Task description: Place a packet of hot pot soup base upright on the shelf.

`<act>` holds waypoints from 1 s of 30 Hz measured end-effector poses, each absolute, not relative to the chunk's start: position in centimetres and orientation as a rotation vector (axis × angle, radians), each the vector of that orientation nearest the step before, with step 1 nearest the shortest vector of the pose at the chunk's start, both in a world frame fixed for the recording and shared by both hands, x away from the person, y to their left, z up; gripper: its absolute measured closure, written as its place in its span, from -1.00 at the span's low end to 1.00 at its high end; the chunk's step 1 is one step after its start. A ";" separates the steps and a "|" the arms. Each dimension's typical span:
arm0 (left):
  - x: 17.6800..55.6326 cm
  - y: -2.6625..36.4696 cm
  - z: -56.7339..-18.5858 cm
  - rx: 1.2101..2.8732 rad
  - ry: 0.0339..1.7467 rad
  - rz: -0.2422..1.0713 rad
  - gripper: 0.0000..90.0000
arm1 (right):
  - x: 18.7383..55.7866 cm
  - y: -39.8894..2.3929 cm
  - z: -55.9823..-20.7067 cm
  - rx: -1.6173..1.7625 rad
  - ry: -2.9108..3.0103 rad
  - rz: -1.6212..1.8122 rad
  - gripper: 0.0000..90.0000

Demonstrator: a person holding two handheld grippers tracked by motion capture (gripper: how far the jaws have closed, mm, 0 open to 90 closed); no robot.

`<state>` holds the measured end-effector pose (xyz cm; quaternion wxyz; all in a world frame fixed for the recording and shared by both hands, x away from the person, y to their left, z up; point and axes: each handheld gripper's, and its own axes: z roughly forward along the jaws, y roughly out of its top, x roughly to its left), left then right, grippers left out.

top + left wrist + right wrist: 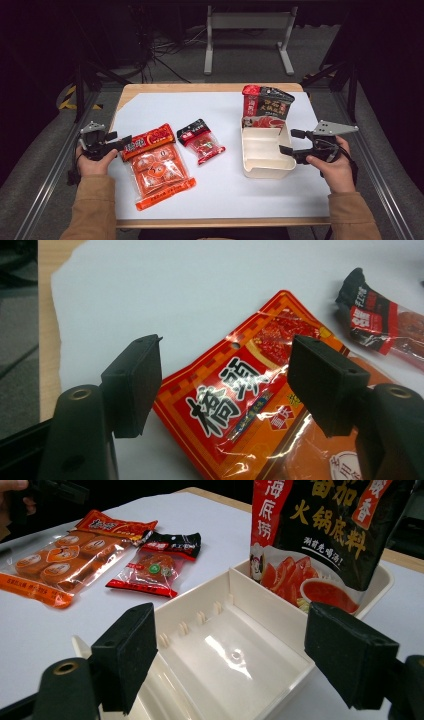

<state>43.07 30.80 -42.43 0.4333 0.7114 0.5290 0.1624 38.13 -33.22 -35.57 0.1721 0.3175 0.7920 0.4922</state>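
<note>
High view put the left gripper (121,141) at the table's nine o'clock edge, jaws spread and empty, straddling the top seal of the large orange snack pack (156,165). That pack lay flat on the white sheet (165,107), its long axis running from about eleven o'clock to five o'clock, its near end toward the front edge. Left gripper view showed the red header (235,405) between the two pads, apart from both. The left hand (92,161) was clearly nearer. The right gripper (291,141), also open and empty, hovered at the white tray (260,167) at three o'clock. The small black-and-red packet (201,140) lay between, leaving bare sheet around it for a carry.
</note>
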 end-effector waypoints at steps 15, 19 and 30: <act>43.8 31.6 -44.4 1.774 1.441 0.333 -0.31 | 38.1 -32.9 -35.8 0.899 2.255 1.397 -0.41; 43.9 31.6 -44.8 1.790 1.453 0.306 -0.31 | 38.1 -33.0 -35.8 0.895 2.253 1.406 -0.34; 44.2 31.5 -45.3 1.800 1.440 0.210 -0.24 | 37.9 -32.8 -35.9 0.859 2.247 1.457 -0.14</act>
